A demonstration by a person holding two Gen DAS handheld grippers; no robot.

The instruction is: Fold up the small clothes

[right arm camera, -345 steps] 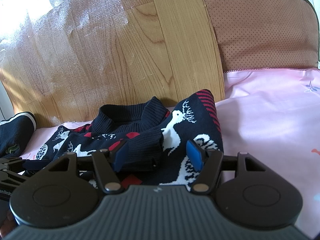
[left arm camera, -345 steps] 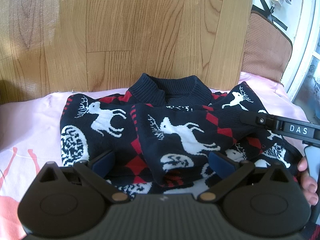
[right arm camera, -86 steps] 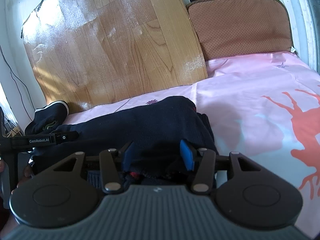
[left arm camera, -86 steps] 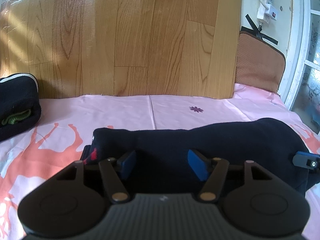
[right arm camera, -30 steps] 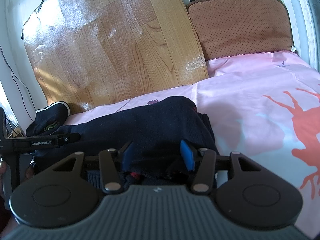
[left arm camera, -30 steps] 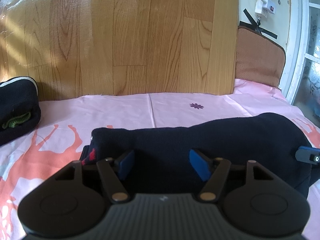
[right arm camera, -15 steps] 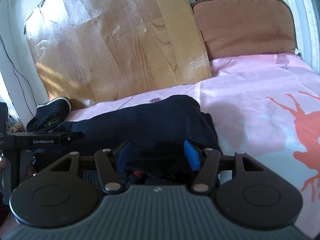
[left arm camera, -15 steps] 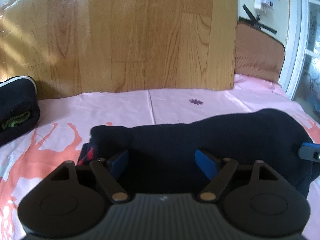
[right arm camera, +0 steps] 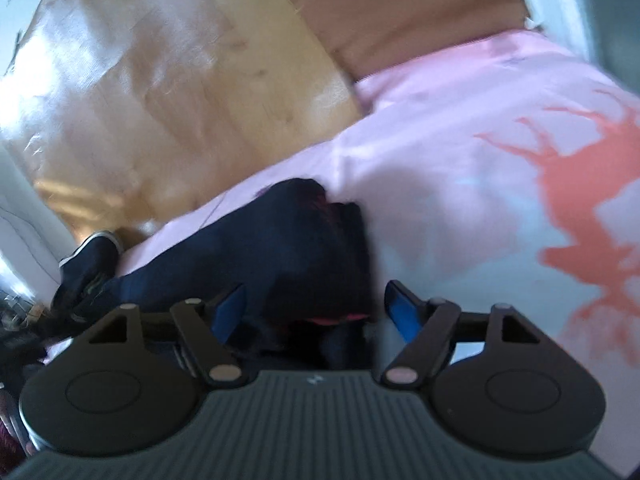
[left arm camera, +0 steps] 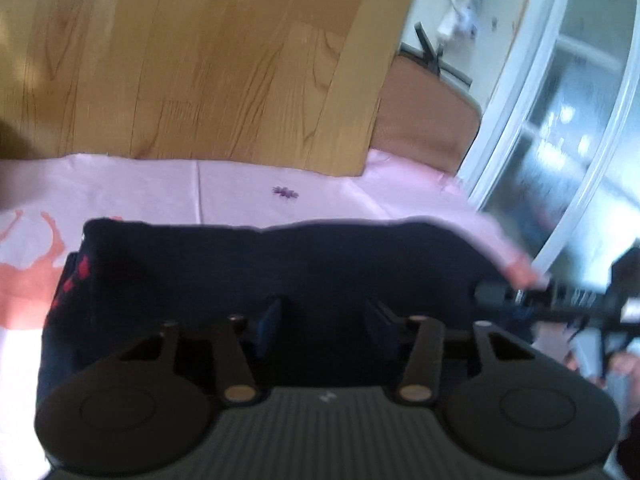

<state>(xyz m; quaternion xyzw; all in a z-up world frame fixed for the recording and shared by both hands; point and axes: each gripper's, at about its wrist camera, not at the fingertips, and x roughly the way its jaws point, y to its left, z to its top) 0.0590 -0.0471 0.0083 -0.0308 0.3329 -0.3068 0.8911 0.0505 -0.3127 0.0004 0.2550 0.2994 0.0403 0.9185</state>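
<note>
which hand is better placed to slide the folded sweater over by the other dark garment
Left, probably. The left tongs sit squarely over the folded sweater, open. The other dark garment lies on the left side in the right wrist view.

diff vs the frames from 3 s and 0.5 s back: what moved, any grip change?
Both grippers opened: the left gripper slightly, the right gripper clearly wider, blue pads now apart around the folded sweater. Both cameras are swinging, frames blurred. Sweater stays folded on the pink sheet; the dark garment stays by the wood panel.

Both pictures are blurry. The dark sweater [left arm camera: 280, 268] hides its near edge behind the left gripper [left arm camera: 326, 320], so its grip is unclear.
</note>
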